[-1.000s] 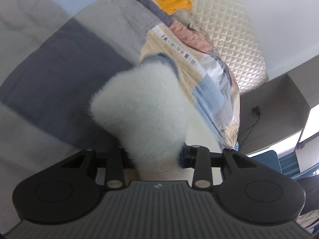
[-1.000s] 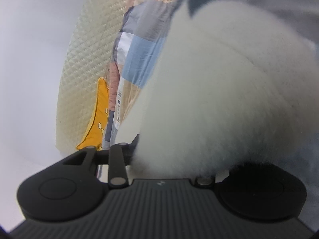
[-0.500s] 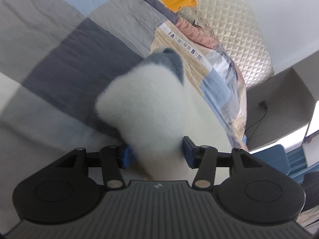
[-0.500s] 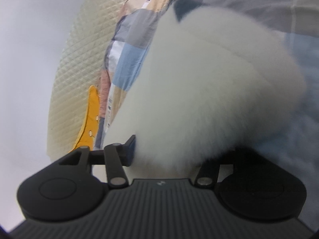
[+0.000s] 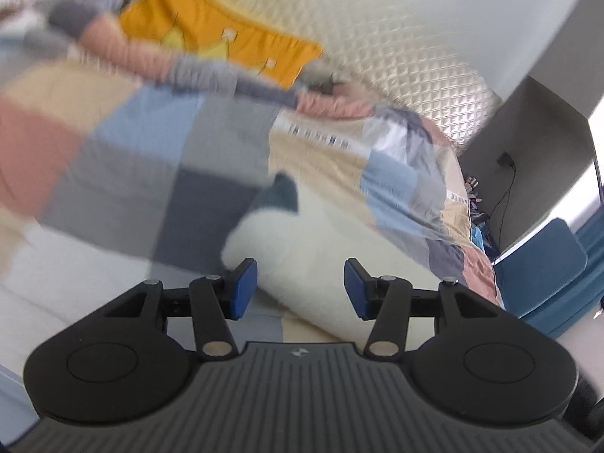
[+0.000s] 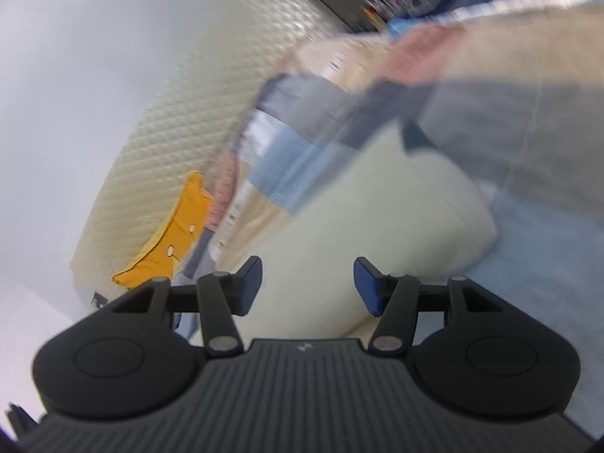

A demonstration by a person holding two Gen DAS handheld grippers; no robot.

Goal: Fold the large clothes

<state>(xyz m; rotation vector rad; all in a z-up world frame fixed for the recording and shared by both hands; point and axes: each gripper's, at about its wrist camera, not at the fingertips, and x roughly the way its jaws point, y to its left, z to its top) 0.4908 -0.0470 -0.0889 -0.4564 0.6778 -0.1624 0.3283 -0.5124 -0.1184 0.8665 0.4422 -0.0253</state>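
A fluffy cream garment (image 5: 302, 256) with a dark teal patch lies folded on the patchwork quilt (image 5: 151, 158). My left gripper (image 5: 300, 288) is open and empty, with the garment's near edge showing between its blue pads. In the right wrist view the same cream garment (image 6: 396, 219) lies on the bed ahead. My right gripper (image 6: 307, 290) is open and empty just above it. Both views are blurred by motion.
An orange pillow (image 5: 226, 41) lies at the head of the bed against a quilted cream headboard (image 5: 396, 49); it also shows in the right wrist view (image 6: 177, 241). A grey cabinet (image 5: 528, 158) and a blue chair (image 5: 543, 264) stand to the right of the bed.
Both grippers have opened and let go of the cream garment, which now lies on the quilt. Both have pulled back and tilted up from it.
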